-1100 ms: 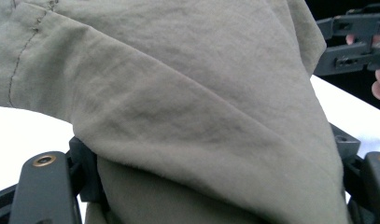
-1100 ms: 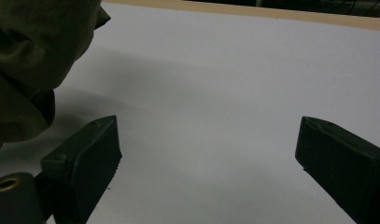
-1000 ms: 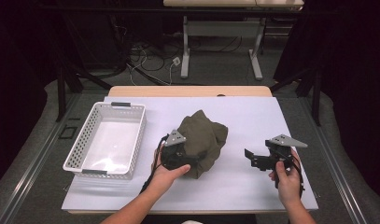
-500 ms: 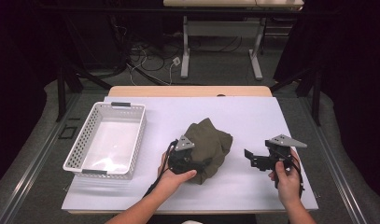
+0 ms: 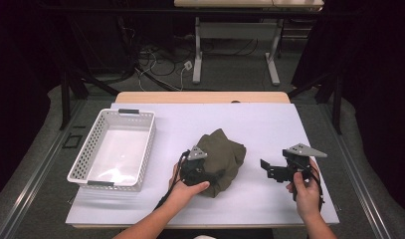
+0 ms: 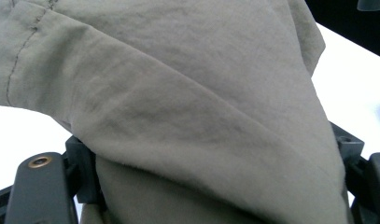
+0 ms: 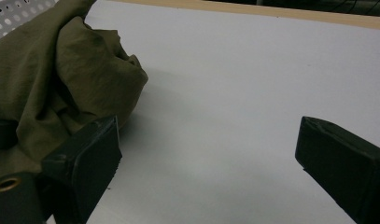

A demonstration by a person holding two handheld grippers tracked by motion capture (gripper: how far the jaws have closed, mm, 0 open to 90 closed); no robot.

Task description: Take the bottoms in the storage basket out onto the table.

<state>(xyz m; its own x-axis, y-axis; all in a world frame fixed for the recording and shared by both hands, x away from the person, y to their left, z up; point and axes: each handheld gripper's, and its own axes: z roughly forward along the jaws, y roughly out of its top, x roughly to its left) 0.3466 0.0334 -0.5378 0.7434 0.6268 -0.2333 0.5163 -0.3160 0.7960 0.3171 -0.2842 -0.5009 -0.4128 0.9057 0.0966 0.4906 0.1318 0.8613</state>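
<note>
lying crumpled near the middle of the white table top (image 5: 289,129), slightly toward the near edge, one olive-green cloth (image 5: 222,157) in a loose mound, its folds bunched up rather than spread flat. left gripper (image 5: 202,172) at the near-left side of the mound, hand (image 5: 187,191) behind it; in the left gripper view the cloth (image 6: 187,107) drapes over and between the jaws, which have just been opening a little and stand only narrowly apart, so whether the pads grip the fabric or merely cradle it cannot be told. the low pose against the table suggests a fold being set down or let go. right gripper (image 5: 269,170) held apart to the right of the cloth, above bare table, jaws wide and holding nothing; in the right gripper view the mound (image 7: 61,84) sits just beyond its left jaw, apparently waiting to take a fresh hold on that side. white perforated basket (image 5: 90,154) at the left of the table, nothing in it, well apart from the cloth, a likely destination for it. beyond the far edge, the legs of another table (image 5: 197,50) and loose cables (image 5: 160,59) on the floor.
</note>
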